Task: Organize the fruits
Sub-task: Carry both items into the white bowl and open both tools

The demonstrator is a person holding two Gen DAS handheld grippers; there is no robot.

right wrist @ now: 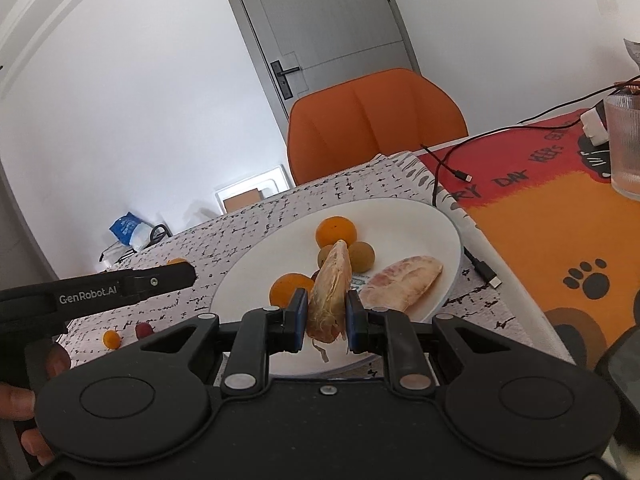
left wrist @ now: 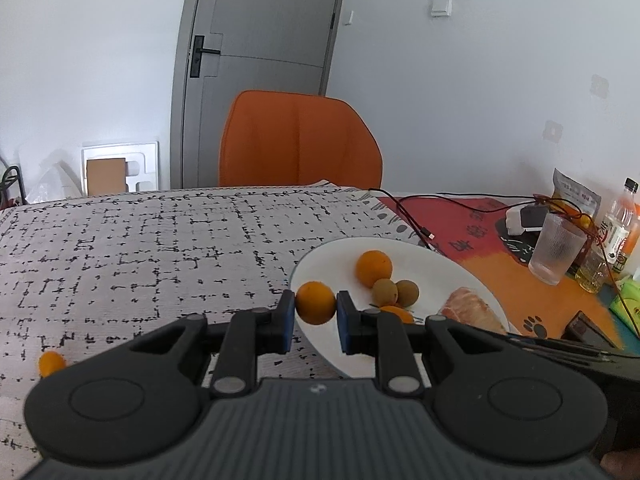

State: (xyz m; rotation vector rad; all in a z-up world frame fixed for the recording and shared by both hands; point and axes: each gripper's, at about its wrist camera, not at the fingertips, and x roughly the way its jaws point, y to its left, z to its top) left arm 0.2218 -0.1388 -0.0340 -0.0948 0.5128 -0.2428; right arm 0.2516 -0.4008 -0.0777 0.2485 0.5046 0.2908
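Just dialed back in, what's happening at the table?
A person is sorting fruit onto the white plate. The left gripper is shut on a small orange at the plate's edge. The right gripper is shut on a pomelo wedge above the plate. Another small orange lies on the tablecloth.

1. The left wrist view looks forward and slightly down along its fingers, low and close over the table's left side.
2. The right wrist view faces likewise (tilted), close to the white plate (right wrist: 420,220).
3. Both share that plate (left wrist: 400,248), orange chair (left wrist: 300,140) and door (left wrist: 264,40).
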